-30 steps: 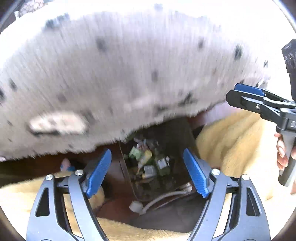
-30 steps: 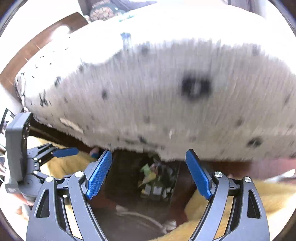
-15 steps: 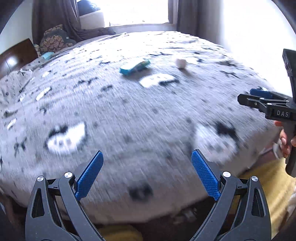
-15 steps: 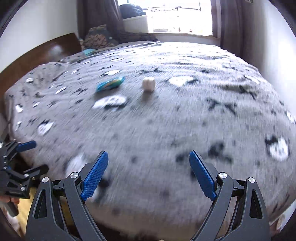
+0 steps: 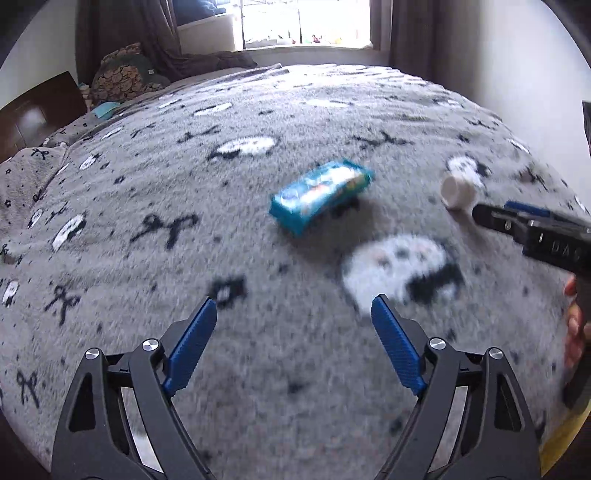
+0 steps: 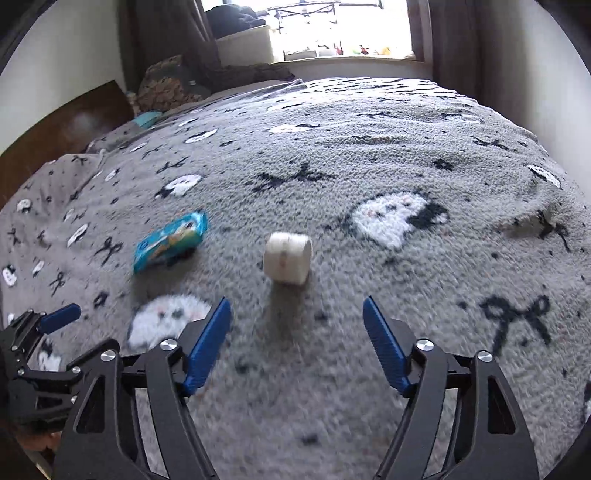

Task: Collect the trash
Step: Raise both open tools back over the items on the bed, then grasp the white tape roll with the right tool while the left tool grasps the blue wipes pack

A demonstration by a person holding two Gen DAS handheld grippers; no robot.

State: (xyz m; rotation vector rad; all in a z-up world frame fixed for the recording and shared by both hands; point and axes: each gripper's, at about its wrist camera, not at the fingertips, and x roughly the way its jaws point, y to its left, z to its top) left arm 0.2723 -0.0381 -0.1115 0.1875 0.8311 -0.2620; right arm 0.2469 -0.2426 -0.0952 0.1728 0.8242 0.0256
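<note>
A blue snack wrapper (image 5: 320,195) lies on the grey patterned bedspread (image 5: 184,258), also in the right wrist view (image 6: 170,240). A small white cup (image 5: 458,191) lies on its side to its right; in the right wrist view the cup (image 6: 288,257) is straight ahead. My left gripper (image 5: 294,321) is open and empty, short of the wrapper. My right gripper (image 6: 297,321) is open and empty, just short of the cup. The right gripper shows at the right edge of the left wrist view (image 5: 532,230), next to the cup.
A dark wooden headboard (image 5: 33,110) and pillows (image 5: 125,74) are at the far left. A window (image 5: 306,22) with dark curtains is beyond the bed. A white wall (image 5: 535,74) runs along the right side.
Both grippers have risen from the trash box under the bed's edge and moved forward over the bedspread, closing in on the wrapper and the cup. Both stayed open.
</note>
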